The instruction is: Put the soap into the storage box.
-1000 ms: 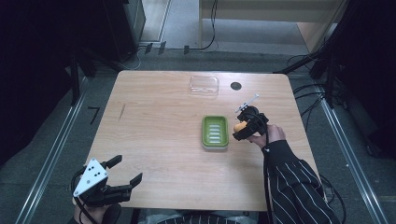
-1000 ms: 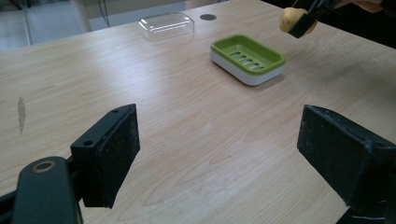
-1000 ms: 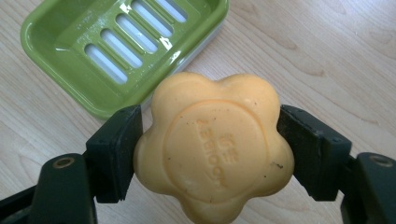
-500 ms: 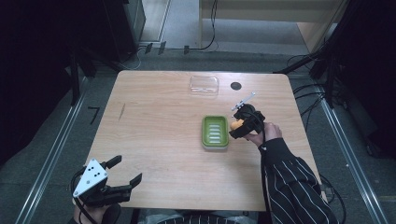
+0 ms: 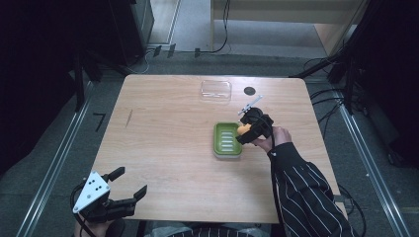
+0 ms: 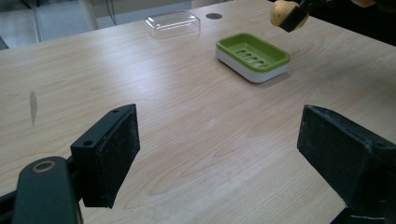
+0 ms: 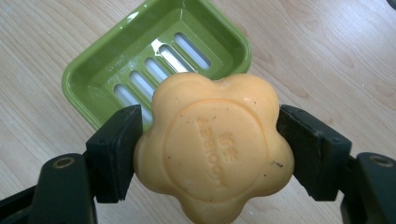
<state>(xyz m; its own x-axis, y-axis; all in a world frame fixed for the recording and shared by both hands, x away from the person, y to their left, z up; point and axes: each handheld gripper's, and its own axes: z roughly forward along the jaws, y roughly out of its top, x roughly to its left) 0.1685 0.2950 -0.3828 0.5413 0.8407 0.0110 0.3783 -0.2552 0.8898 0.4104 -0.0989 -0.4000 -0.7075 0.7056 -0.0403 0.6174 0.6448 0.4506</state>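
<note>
- Orange soap (image 7: 212, 147), shaped like a flower with stamped letters on its face, sits clamped between the two black pads of the right gripper (image 5: 247, 131).
- In the right gripper view the soap hangs above the near edge of the green dish (image 7: 154, 60), not touching it; the dish has slots in its floor and nothing lies in it.
- In the high view the dish (image 5: 227, 140) lies on the right half of the table (image 5: 163, 148), and the right gripper is just beside its right side.
- The left gripper (image 5: 129, 194) rests at the near left corner of the table, well apart from the dish; its jaws stand wide apart with nothing between them.
- The table is light wood with visible grain; a short dark mark (image 5: 129, 117) is on its left part.
- A clear lid (image 5: 216, 91) lies near the far edge, and a small dark round spot (image 5: 249, 91) is just beside it.
- The floor (image 5: 59, 148) around is grey, with metal rails (image 5: 66, 143) along both sides and black cables (image 5: 222, 29) behind the table.
- The room beyond is dark.
</note>
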